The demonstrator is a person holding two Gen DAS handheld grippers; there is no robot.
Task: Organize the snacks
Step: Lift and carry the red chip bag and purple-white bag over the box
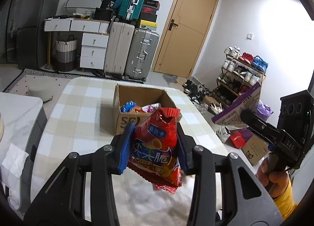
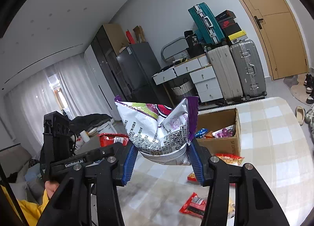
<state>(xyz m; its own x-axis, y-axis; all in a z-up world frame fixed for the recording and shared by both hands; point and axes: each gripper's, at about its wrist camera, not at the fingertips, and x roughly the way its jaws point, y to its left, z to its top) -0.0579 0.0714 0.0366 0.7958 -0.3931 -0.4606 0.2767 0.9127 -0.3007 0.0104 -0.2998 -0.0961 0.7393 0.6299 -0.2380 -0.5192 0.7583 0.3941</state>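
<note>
My left gripper [image 1: 154,149] is shut on a red crisp bag [image 1: 157,145], held upright above the checked tablecloth [image 1: 78,120]. Just beyond it stands an open cardboard box [image 1: 145,96] with several snack packs inside. My right gripper [image 2: 162,153] is shut on a white and purple snack bag [image 2: 157,128], lifted over the table. That bag [image 1: 237,106] and the right gripper also show at the right of the left wrist view, level with the box. The box [image 2: 219,128] sits ahead and to the right in the right wrist view.
Loose red snack packs [image 2: 194,205] and an orange one [image 2: 228,158] lie on the table near the box. Suitcases [image 1: 133,49], white drawers [image 1: 94,49] and a shoe rack [image 1: 241,75] stand across the room. A wooden door [image 1: 186,24] is behind.
</note>
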